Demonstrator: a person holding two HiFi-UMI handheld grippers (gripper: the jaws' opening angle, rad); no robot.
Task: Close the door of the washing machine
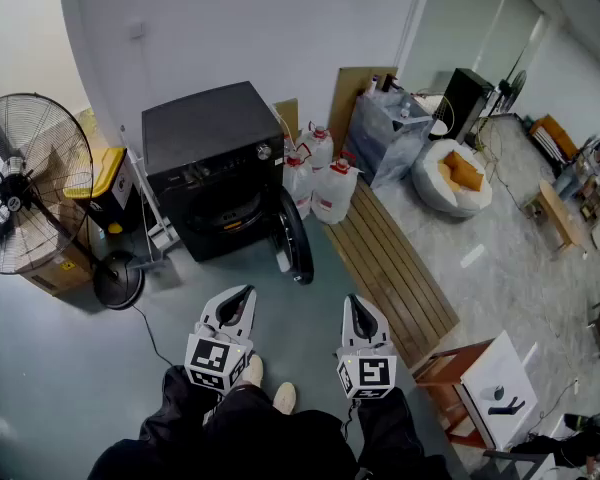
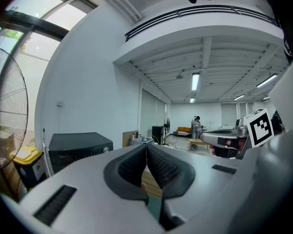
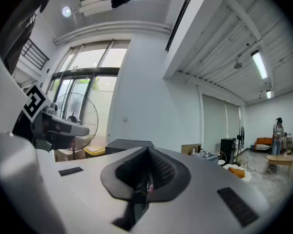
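Observation:
A black washing machine (image 1: 217, 168) stands against the white wall, and its round door (image 1: 293, 236) hangs open toward the right, edge-on to me. In the left gripper view the washing machine (image 2: 77, 149) shows low at the left; in the right gripper view its top (image 3: 129, 144) peeks over the jaws. My left gripper (image 1: 243, 295) and right gripper (image 1: 358, 306) are held side by side well short of the machine, both pointing toward it. Each has its jaws pressed together with nothing between them. The tips of my left gripper (image 2: 146, 146) and right gripper (image 3: 147, 151) meet.
A large pedestal fan (image 1: 32, 183) stands left of the machine, with a yellow-lidded bin (image 1: 102, 181) beside it. White jugs (image 1: 320, 180) cluster right of the door. A wooden slatted platform (image 1: 395, 268) runs along the right. A small white-topped table (image 1: 495, 390) sits at lower right.

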